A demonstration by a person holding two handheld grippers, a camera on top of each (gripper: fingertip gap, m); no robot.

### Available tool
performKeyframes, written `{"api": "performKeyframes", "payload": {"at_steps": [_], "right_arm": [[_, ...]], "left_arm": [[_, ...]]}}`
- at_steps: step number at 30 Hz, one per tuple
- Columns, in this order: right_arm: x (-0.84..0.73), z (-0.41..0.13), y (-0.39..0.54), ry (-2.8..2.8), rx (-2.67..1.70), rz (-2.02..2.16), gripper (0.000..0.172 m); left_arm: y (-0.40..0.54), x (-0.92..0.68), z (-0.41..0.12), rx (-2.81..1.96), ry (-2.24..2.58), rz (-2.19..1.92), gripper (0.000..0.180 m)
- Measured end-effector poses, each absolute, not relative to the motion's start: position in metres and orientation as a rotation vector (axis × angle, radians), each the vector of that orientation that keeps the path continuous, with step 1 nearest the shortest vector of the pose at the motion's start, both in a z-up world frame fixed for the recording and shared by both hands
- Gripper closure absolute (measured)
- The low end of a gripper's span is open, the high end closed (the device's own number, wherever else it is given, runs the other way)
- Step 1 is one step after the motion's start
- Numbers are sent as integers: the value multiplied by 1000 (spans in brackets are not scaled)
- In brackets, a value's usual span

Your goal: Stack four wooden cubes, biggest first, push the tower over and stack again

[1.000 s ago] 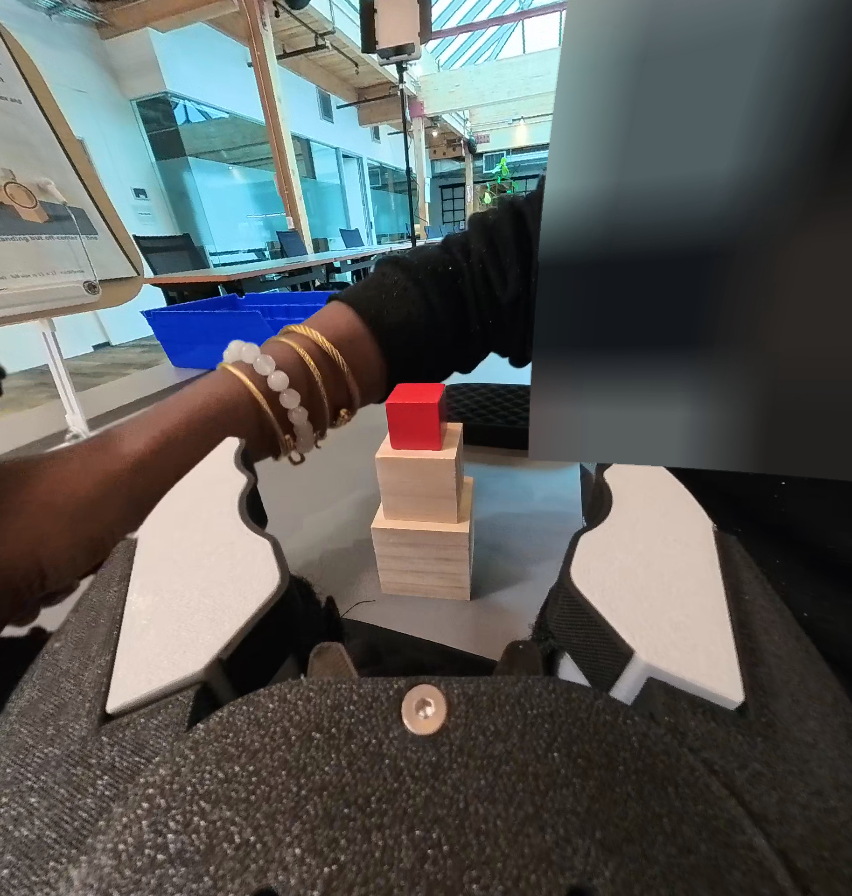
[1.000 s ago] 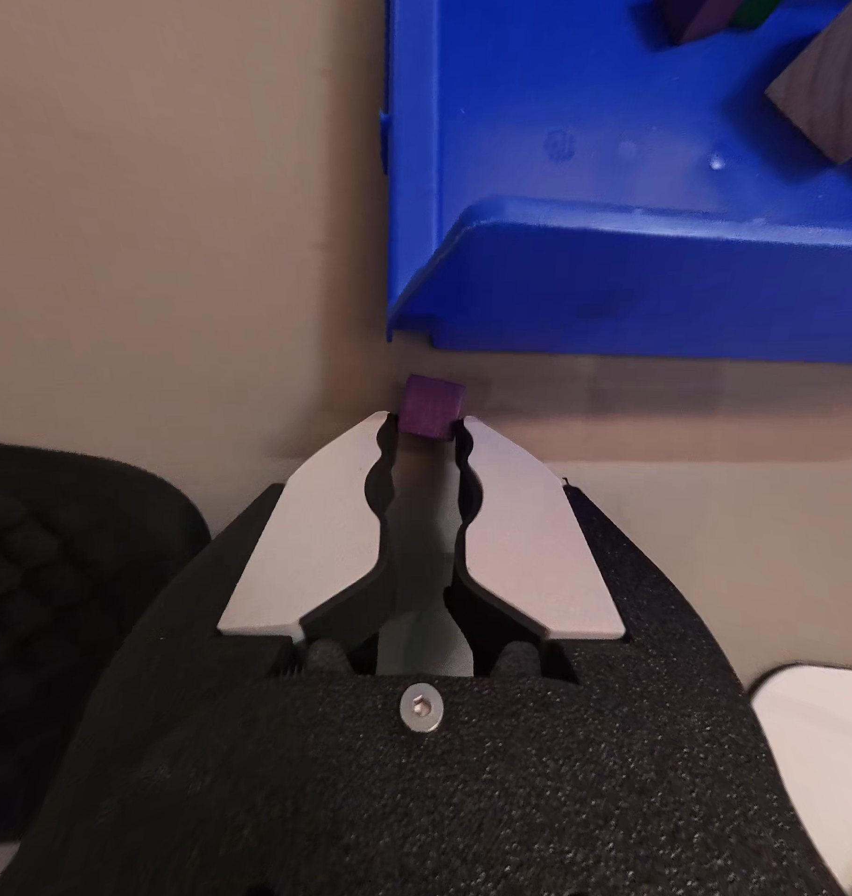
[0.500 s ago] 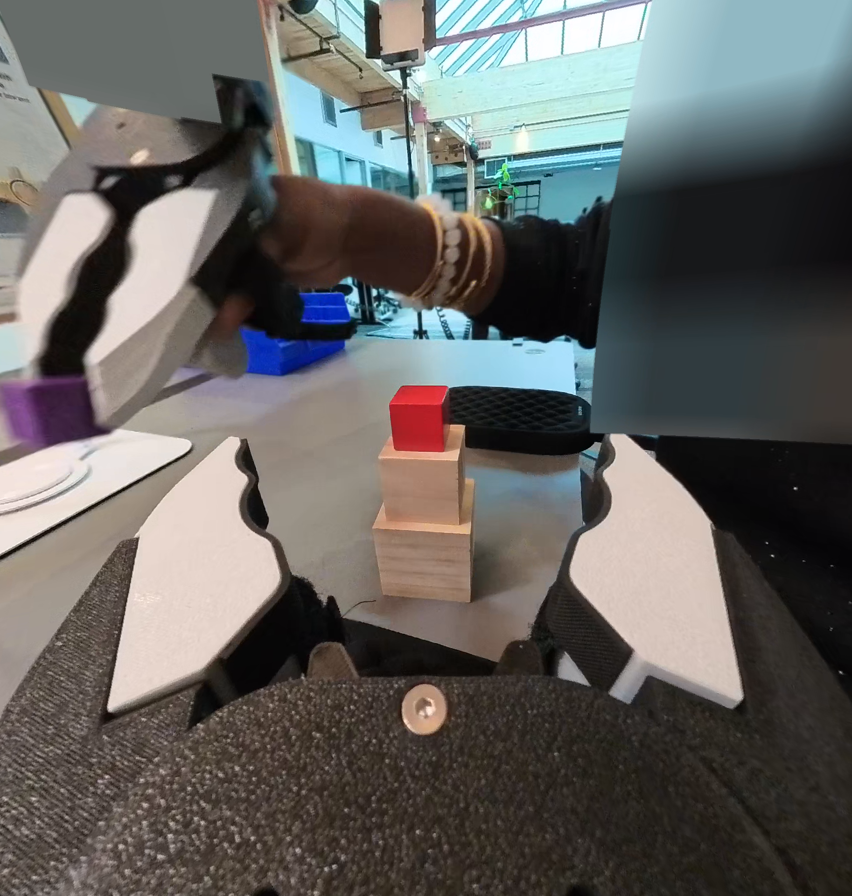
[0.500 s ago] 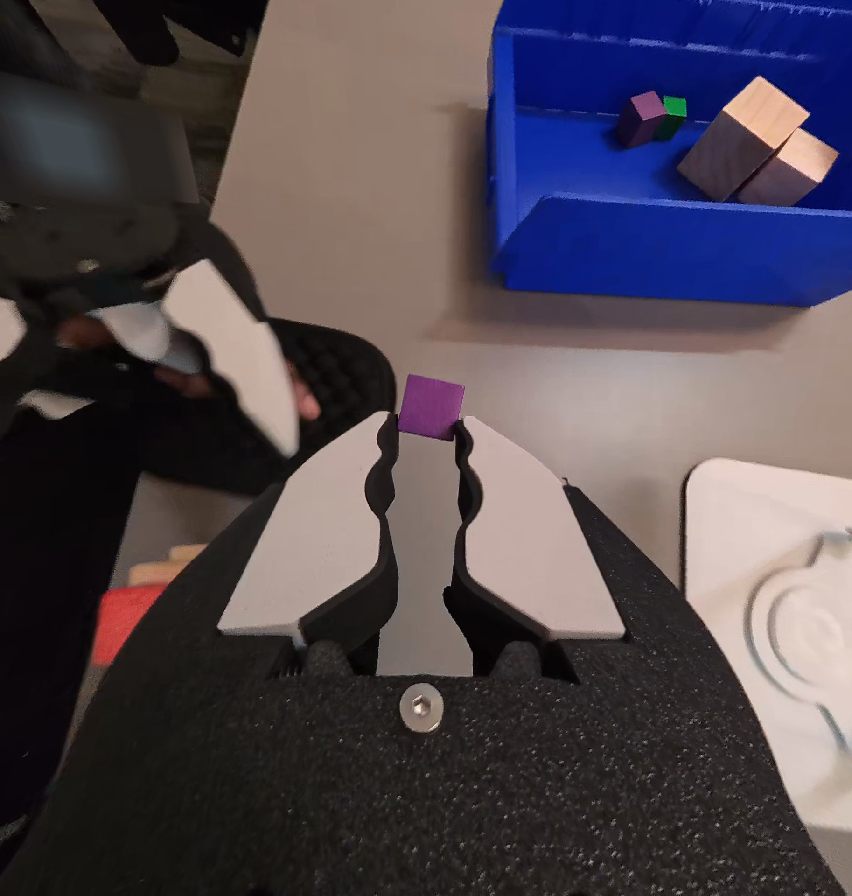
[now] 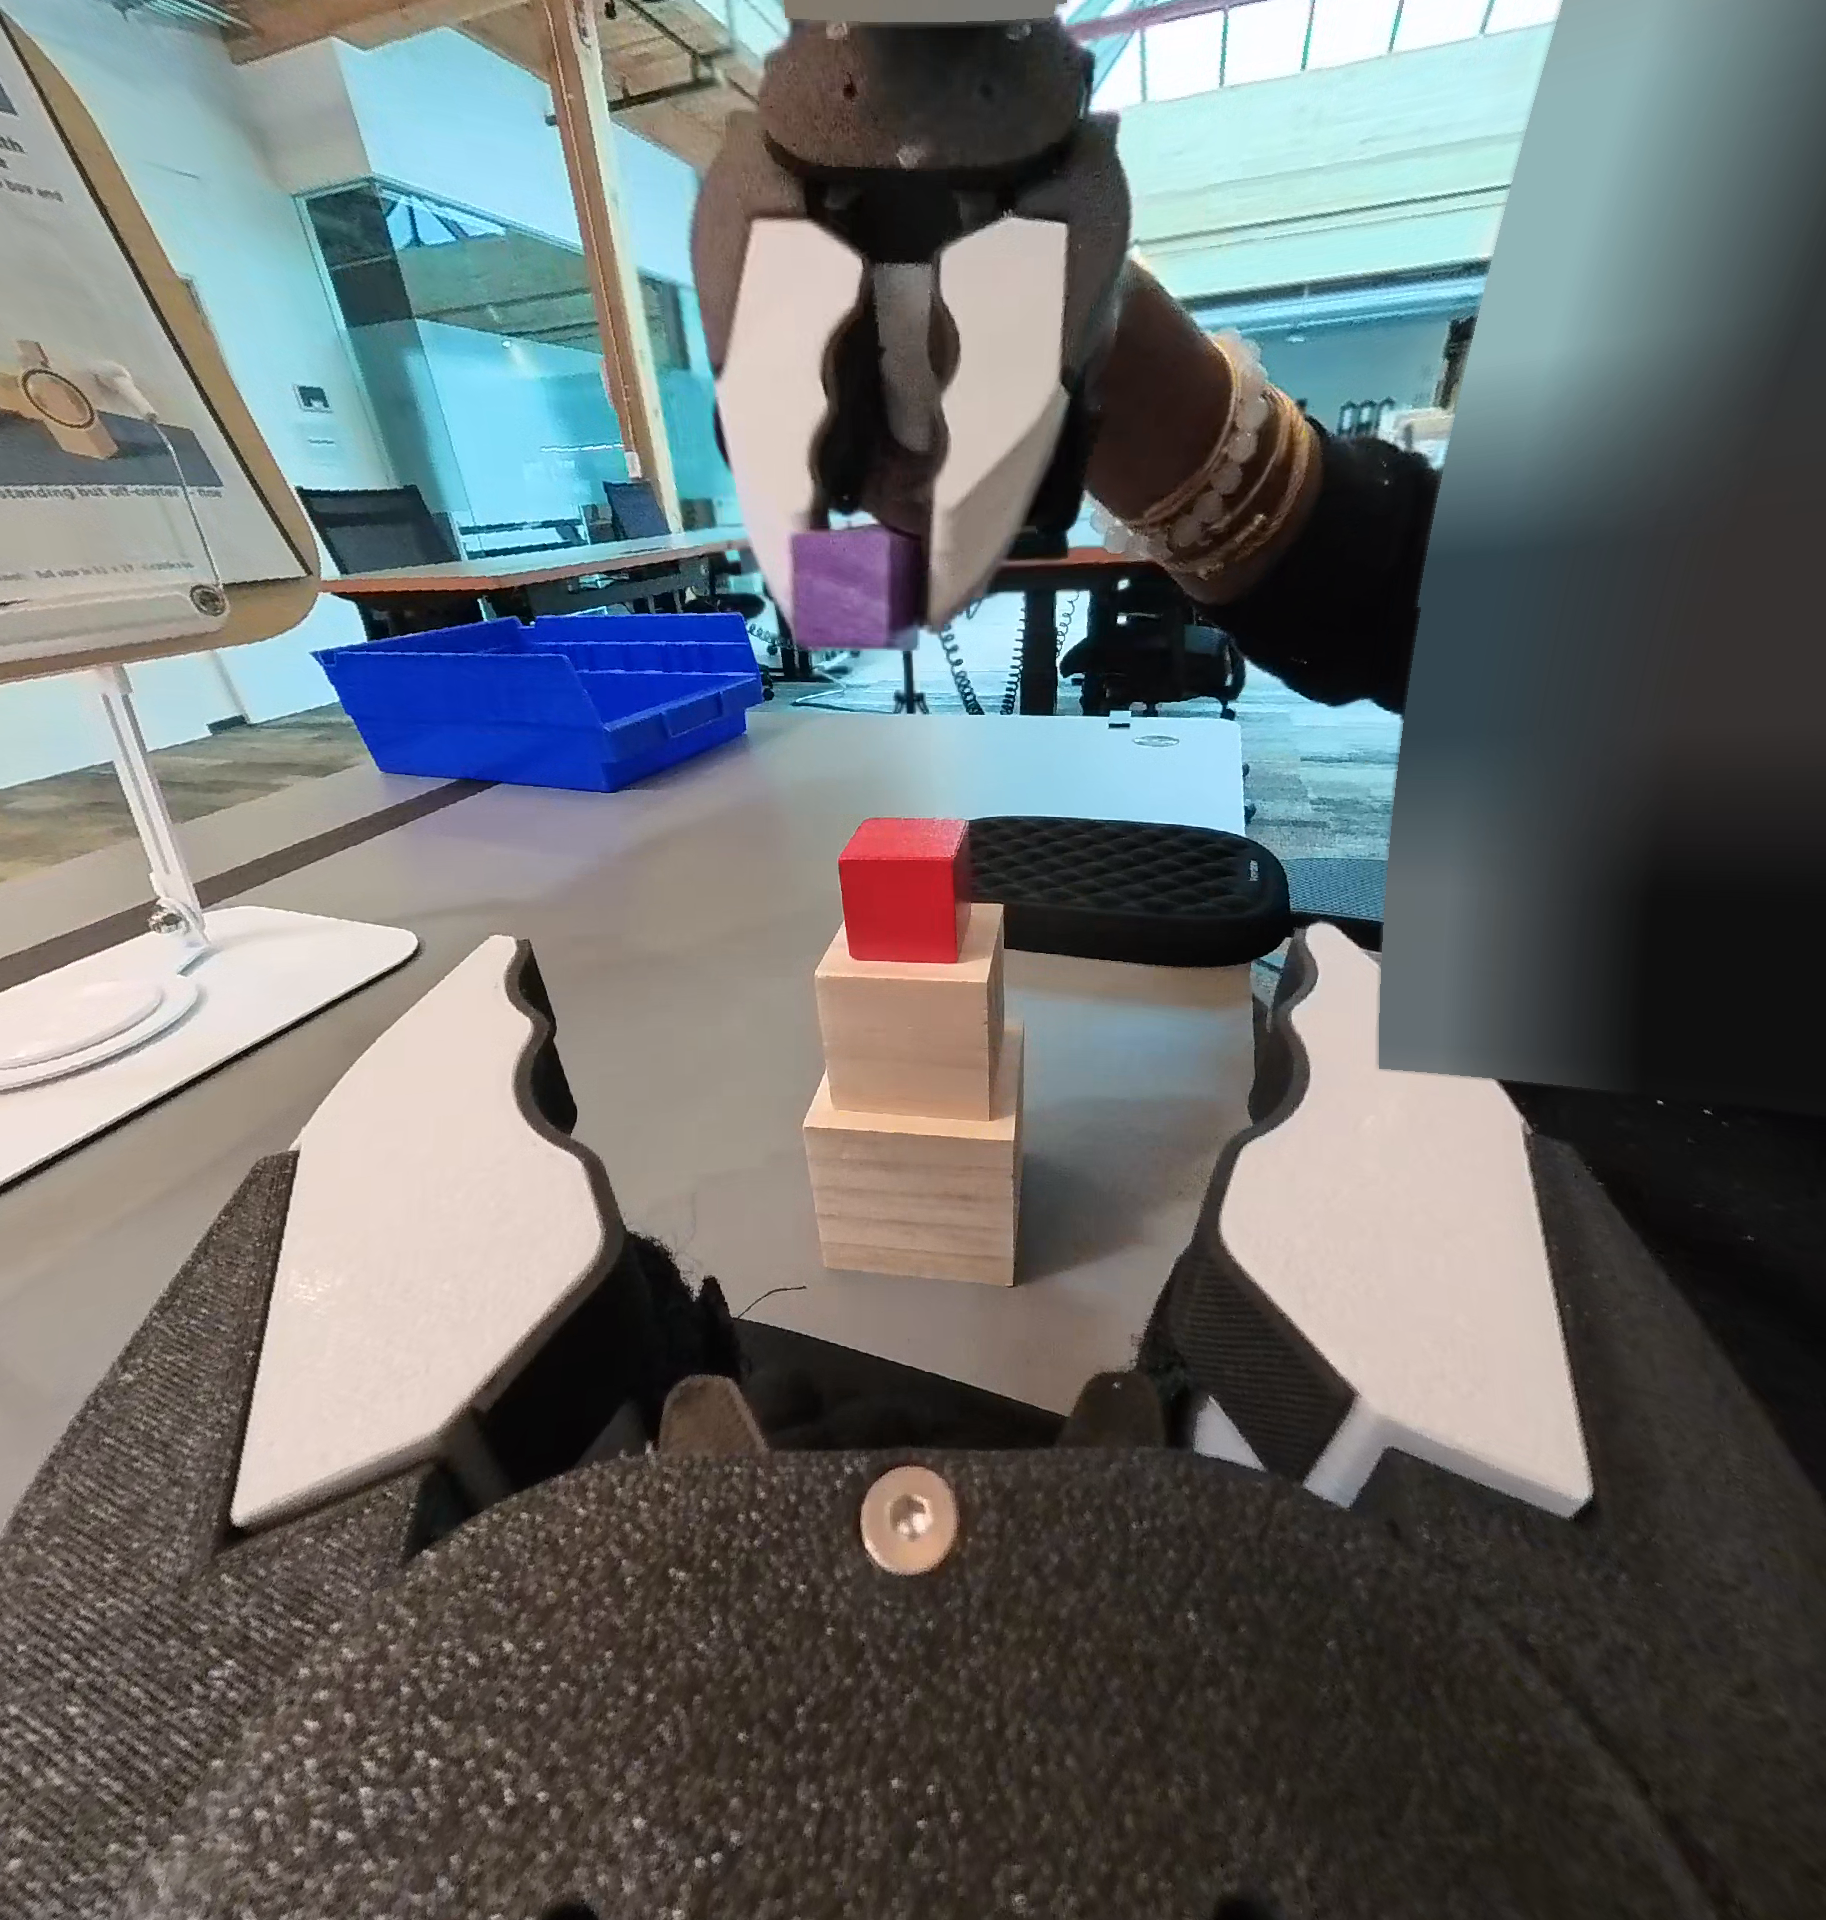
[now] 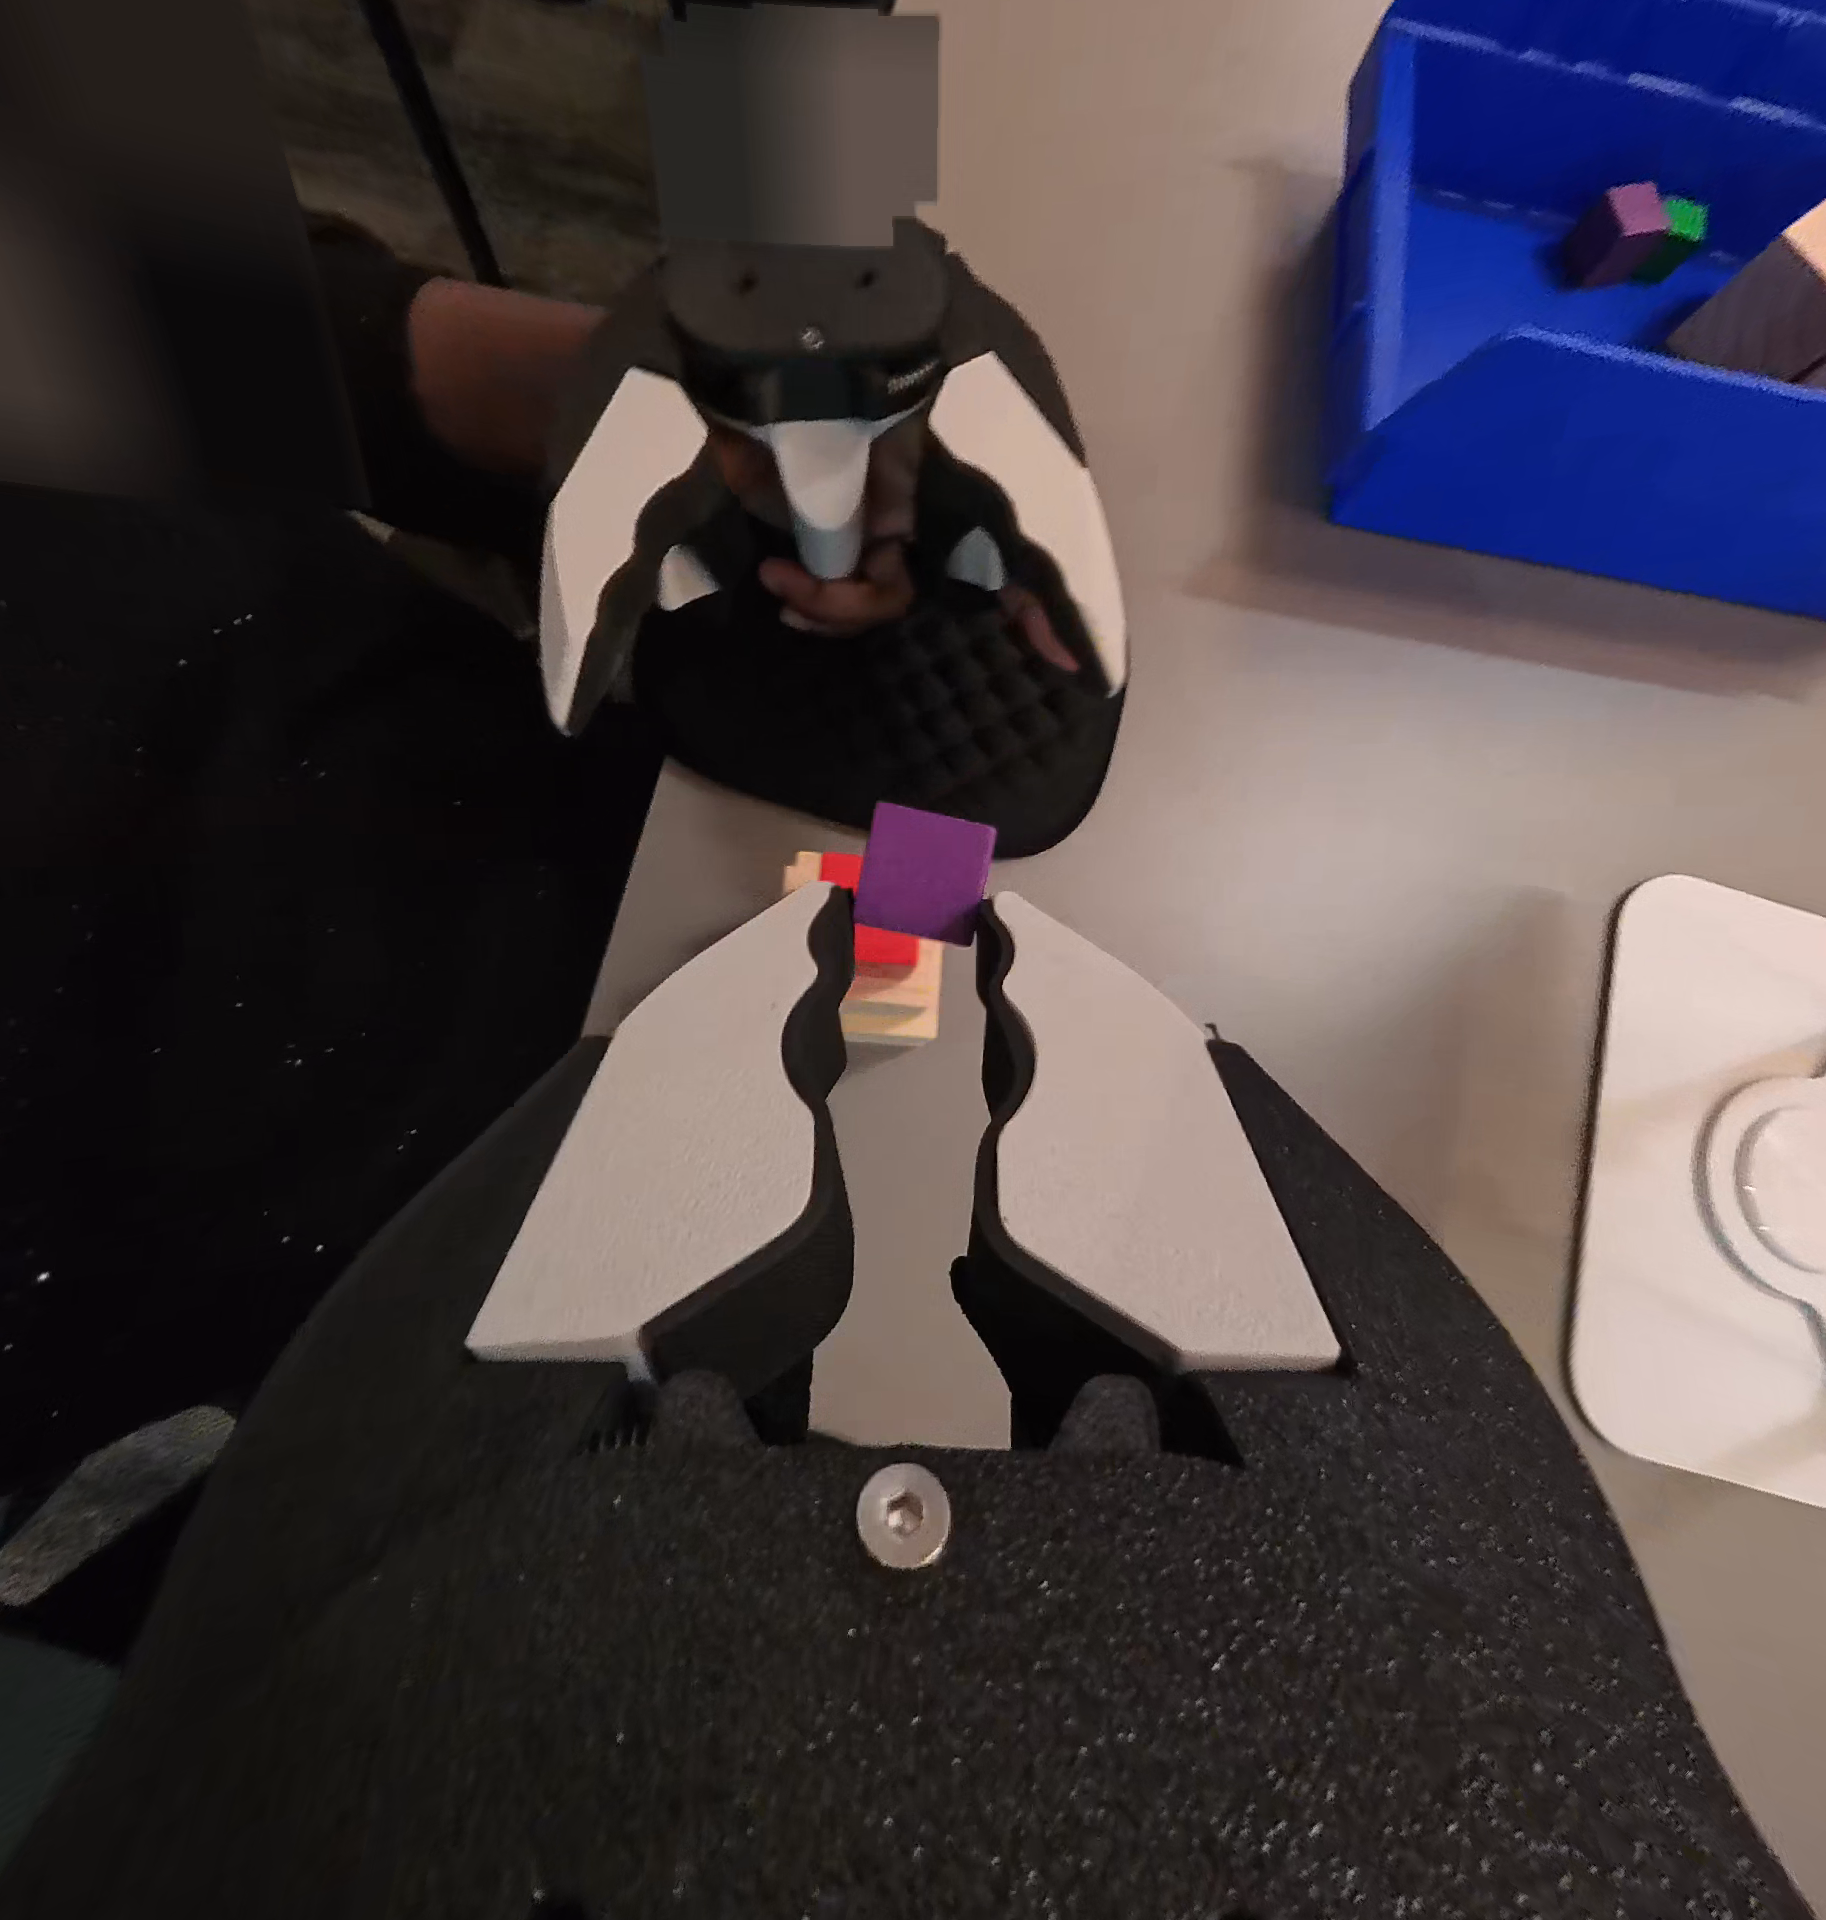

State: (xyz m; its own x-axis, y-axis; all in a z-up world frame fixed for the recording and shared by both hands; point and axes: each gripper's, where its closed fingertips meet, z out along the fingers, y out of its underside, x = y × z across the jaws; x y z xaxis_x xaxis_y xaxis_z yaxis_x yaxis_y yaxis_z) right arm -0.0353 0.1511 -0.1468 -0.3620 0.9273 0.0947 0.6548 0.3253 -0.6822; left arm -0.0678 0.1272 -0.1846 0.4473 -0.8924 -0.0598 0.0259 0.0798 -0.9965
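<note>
Purple cube (image 6: 924, 876) pinched at the fingertips of the right claw (image 6: 914, 914), both pads pressed on its sides, hanging in the air right above the stack. Stack on the grey bench (image 5: 680, 914): big wooden block (image 5: 914, 1195) at the bottom, smaller wooden block (image 5: 904, 1023) on it, red cube (image 5: 904, 888) on top. Left claw (image 5: 914, 1049) spread wide, low on the bench, stack standing between its white fingers (image 5: 431, 1226) with clear gaps on both sides, nothing gripped. Black quilted pad (image 5: 1127, 883) just behind the stack. Blue bin (image 6: 1615, 436) well off, with a purple piece, a green one and wooden blocks inside. White stand base (image 6: 1740, 1174) beside the right claw
</note>
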Motion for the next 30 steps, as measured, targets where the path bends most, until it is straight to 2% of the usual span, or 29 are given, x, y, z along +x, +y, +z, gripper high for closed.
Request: {"api": "performKeyframes", "payload": {"at_steps": [10,30], "right_arm": [[-30,-177,137,-2283,-1427,703,149],[-35,-186,142,-2323,-1446,712,149]], "left_arm": [[127,-68,-184,-1308,866,-839,53],[127,-68,-184,-1306,868,-833,54]]}}
